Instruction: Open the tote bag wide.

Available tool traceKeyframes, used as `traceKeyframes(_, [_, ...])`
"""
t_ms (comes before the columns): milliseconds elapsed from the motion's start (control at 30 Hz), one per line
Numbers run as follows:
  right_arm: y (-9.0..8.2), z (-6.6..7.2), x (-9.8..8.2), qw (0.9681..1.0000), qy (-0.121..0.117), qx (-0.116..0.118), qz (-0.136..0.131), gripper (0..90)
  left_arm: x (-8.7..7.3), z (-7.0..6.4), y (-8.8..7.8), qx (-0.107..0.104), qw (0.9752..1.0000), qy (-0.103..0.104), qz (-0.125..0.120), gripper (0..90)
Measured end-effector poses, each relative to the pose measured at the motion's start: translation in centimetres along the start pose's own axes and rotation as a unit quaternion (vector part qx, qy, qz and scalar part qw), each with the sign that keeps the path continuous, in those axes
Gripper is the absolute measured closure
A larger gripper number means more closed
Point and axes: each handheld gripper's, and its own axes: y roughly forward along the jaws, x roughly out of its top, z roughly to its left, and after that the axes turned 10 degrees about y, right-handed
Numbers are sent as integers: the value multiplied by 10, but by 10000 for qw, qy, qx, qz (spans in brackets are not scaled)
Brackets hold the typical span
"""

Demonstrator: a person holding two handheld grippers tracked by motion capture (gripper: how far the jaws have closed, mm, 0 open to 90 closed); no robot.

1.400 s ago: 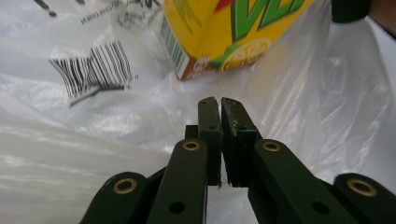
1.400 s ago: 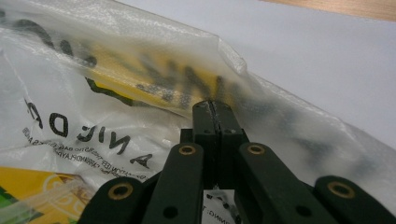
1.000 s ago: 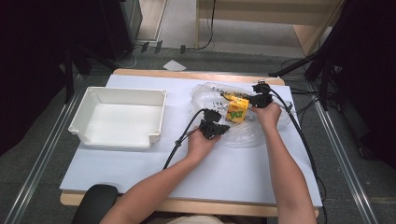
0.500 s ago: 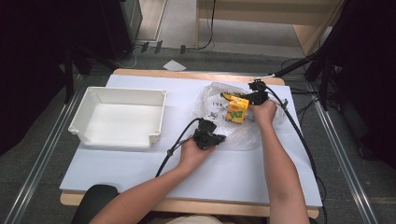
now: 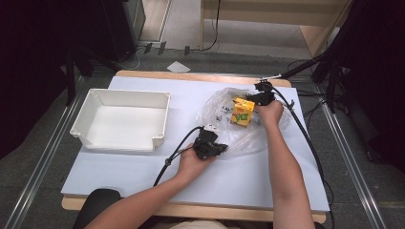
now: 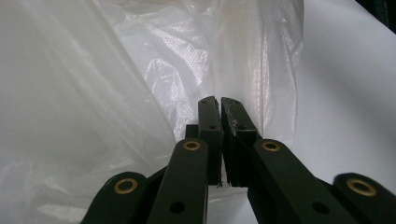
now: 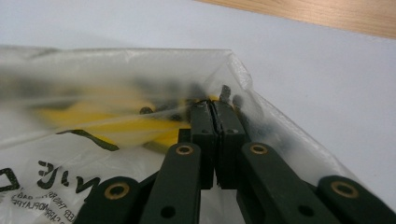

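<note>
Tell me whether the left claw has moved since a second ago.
Yes. In the high view the left claw, shut on the plastic bag, has slid toward the table's near edge, away from the white bin.

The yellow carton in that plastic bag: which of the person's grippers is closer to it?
Right. The right gripper is shut on the plastic bag right beside the yellow carton; the left gripper pinches the bag's near edge, farther away.
</note>
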Motion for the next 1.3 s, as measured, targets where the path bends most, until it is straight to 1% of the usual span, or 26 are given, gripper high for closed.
traceKeyframes(33, [0,0,0,10000,-9,-45,-15,892,-1,-1,-1,8,10000,0,-4,877])
traceKeyframes(100, [1,-2,1,10000,30,-43,-35,892,-3,-2,-3,-11,10000,28,20,876])
traceKeyframes(133, [1,-2,2,9999,88,-48,-47,892,-4,-3,-4,-5,10000,55,21,876])
traceKeyframes(200, [2,-3,3,10000,34,-32,-39,893,-5,-3,-6,15,10000,77,19,876])
traceKeyframes(267, [3,-3,5,10000,60,-54,-16,895,-6,-1,-7,26,10000,86,29,876])
traceKeyframes(333, [4,-2,6,9999,58,-92,-31,896,-5,1,-6,49,10000,36,-23,876])
traceKeyframes(367, [4,-2,7,9999,78,-104,-34,896,-4,3,-5,101,9999,24,-57,876])
traceKeyframes(433, [6,-2,8,9999,102,-87,-41,900,-2,6,-4,105,9999,-34,-50,873])
traceKeyframes(467, [6,0,8,9999,110,-61,-16,900,-1,7,-3,105,9999,-59,-85,870])
traceKeyframes(500, [6,0,9,10000,51,-73,12,900,0,8,-2,119,9999,-56,-91,870])
traceKeyframes(533, [6,1,9,9999,28,-107,10,900,0,9,-2,98,9999,-86,-96,869])
traceKeyframes(633, [4,1,9,9999,42,-132,43,900,3,9,0,77,9999,-72,-76,856])
traceKeyframes(667, [2,2,9,9999,53,-98,45,900,3,9,0,44,9999,-88,-88,851])
traceKeyframes(767, [-7,7,9,10000,-29,7,-34,900,5,9,-1,-19,9998,-124,-180,832])
traceKeyframes(833, [-15,10,10,9999,-89,76,-67,900,8,10,-3,-50,9997,-91,-199,815])
traceKeyframes(933, [-25,13,9,9998,-181,58,-62,900,15,10,-7,-87,9997,-52,-243,789])
traceKeyframes(967, [-28,15,9,9997,-243,64,-71,900,17,10,-9,-123,9995,-45,-278,772])
traceKeyframes(1067, [-42,19,10,9993,-277,193,-169,900,25,10,-15,-177,9993,0,-332,729])
traceKeyframes(1100, [-47,20,11,9991,-278,233,-196,897,28,11,-16,-215,9992,13,-348,702])
traceKeyframes(1200, [-59,23,11,9989,-352,211,-226,896,35,13,-22,-295,9989,6,-361,634])
traceKeyframes(1300, [-68,22,8,9986,-423,232,-198,894,41,14,-29,-248,9986,75,-454,602])
